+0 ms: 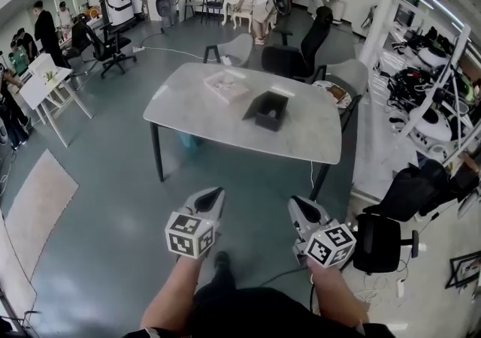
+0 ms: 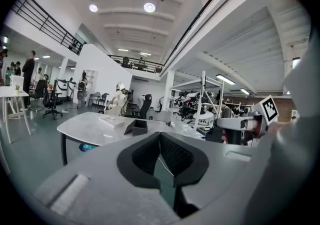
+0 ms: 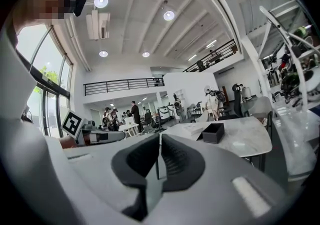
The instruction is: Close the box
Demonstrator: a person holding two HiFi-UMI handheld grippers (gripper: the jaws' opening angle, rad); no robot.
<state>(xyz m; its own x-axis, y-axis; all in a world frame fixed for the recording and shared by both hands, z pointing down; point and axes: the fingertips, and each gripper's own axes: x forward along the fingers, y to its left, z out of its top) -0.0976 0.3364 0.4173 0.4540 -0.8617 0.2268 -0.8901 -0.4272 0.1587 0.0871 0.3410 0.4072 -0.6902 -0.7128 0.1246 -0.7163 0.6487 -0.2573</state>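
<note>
While both grippers hung well short of the table (image 1: 188, 115), the left gripper (image 1: 216, 194) and right gripper (image 1: 295, 202) each had their jaws pressed together on nothing. The black box (image 1: 268, 110) sat open right of the table's middle, a flat pale piece (image 1: 228, 87), possibly its lid, just left of it. The box looked like light, stiff card that could slide on the smooth top; gripping an edge seemed best.

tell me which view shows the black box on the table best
The head view: it looks down into the black box, showing its open top and the table around it. Both gripper views catch the box only small, low and side-on.
</note>
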